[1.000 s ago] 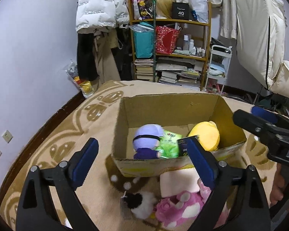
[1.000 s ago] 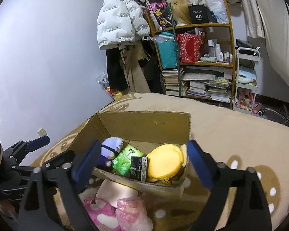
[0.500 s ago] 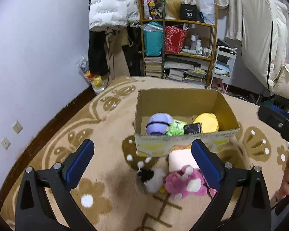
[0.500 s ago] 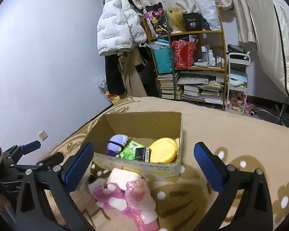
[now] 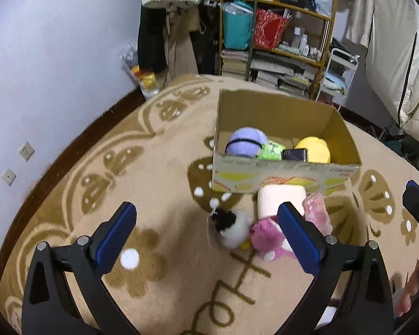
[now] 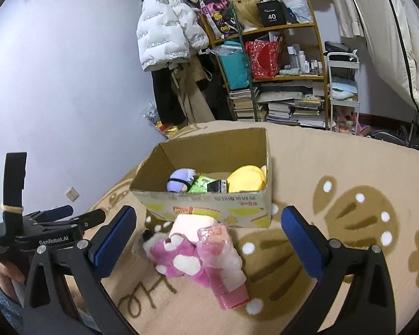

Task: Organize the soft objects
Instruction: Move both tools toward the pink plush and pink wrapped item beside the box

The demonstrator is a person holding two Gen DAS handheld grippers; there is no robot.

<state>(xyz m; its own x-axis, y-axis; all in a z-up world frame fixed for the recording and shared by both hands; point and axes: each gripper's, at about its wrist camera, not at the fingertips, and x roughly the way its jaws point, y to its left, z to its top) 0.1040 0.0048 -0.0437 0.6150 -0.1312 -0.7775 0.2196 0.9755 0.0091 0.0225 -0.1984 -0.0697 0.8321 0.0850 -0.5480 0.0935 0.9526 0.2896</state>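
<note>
A cardboard box (image 5: 282, 176) (image 6: 209, 203) stands on the carpet and holds a purple plush (image 5: 245, 143) (image 6: 178, 181), a green packet (image 5: 271, 150), a small black box (image 5: 294, 155) and a yellow plush (image 5: 315, 150) (image 6: 245, 178). In front of it lie a cream cushion (image 5: 279, 198) (image 6: 192, 223), a pink plush (image 5: 265, 237) (image 6: 178, 256), a black-and-white plush (image 5: 233, 227) and a pink wrapped pack (image 5: 317, 215) (image 6: 223, 265). My left gripper (image 5: 206, 231) and right gripper (image 6: 209, 240) are both open and empty, held above and short of the pile.
A beige patterned carpet (image 5: 153, 184) covers the floor. A cluttered shelf (image 5: 276, 39) with books and bags, hanging coats (image 5: 167, 22) and a white trolley (image 6: 343, 89) stand at the far wall. The purple wall (image 5: 56, 55) is at the left.
Both grippers have pulled back and up from the box, so the box and the toy pile look smaller and farther. Both stay open. Nothing was picked up.
</note>
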